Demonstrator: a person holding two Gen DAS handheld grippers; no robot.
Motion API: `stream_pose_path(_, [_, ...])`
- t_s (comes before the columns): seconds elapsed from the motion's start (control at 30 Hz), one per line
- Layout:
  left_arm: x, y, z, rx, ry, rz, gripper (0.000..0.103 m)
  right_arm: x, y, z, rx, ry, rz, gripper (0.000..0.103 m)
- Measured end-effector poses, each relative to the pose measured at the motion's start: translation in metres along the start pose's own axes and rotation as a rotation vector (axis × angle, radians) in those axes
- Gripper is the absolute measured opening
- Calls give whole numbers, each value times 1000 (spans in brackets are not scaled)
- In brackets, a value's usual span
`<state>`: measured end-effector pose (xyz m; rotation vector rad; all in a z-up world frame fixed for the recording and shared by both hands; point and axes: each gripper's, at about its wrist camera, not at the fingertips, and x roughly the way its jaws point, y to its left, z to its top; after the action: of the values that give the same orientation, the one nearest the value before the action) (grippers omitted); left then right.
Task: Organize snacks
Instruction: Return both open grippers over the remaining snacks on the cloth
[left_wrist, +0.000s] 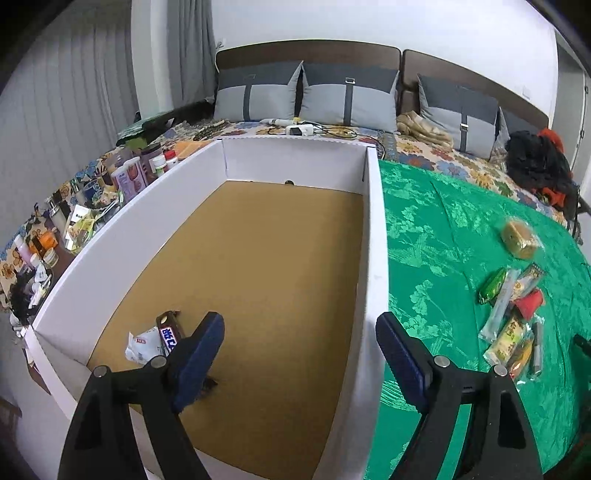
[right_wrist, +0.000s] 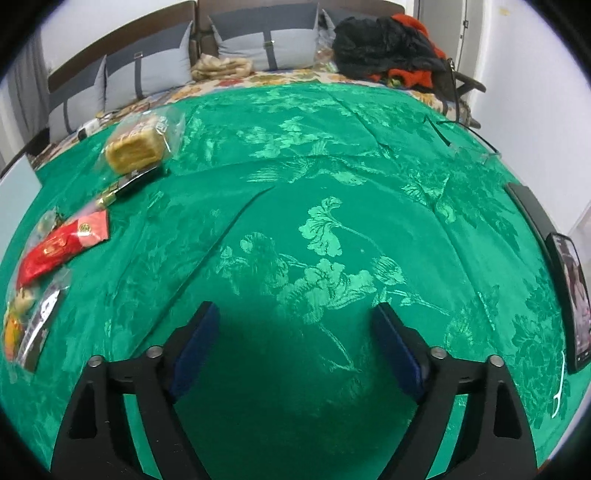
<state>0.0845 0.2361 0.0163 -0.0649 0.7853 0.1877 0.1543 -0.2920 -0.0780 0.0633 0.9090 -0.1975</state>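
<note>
A white cardboard box (left_wrist: 375, 236) with a brown floor sits on the bed. In its near left corner lie a Snickers bar (left_wrist: 169, 332) and a white packet (left_wrist: 142, 345). My left gripper (left_wrist: 300, 341) is open and empty above the box's near end. Several wrapped snacks (left_wrist: 511, 317) lie on the green cloth to the right of the box, with a wrapped cake (left_wrist: 519, 236) farther back. In the right wrist view my right gripper (right_wrist: 295, 332) is open and empty over bare green cloth (right_wrist: 332, 184). The cake (right_wrist: 135, 147) and a red packet (right_wrist: 62, 245) lie to its left.
Bottles and jars (left_wrist: 136, 173) crowd the bed left of the box. Pillows (left_wrist: 347, 96), a power strip (left_wrist: 301, 129) and dark clothes (left_wrist: 539, 166) lie behind. A phone (right_wrist: 570, 295) rests at the right edge of the green cloth.
</note>
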Motion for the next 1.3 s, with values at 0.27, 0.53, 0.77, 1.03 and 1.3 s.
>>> stream_pose_path(0.27, [-48, -27, 1, 22, -227, 112, 92, 6, 0, 2, 5, 5, 0, 93])
stream_pose_path(0.53, [-77, -112, -15, 36, -188, -259, 103, 5, 0, 2, 5, 5, 1, 93])
stream_pose_path(0.77, [5, -162, -71, 151, 85, -284, 103, 5, 0, 2, 5, 5, 1, 94])
stream_pose_path(1.03, [56, -169, -80, 189, 121, -192, 103, 7, 0, 2, 5, 5, 0, 94])
stream_pose_path(1.3, [71, -155, -77, 111, 121, -231, 103, 6, 1, 2, 5, 5, 0, 94])
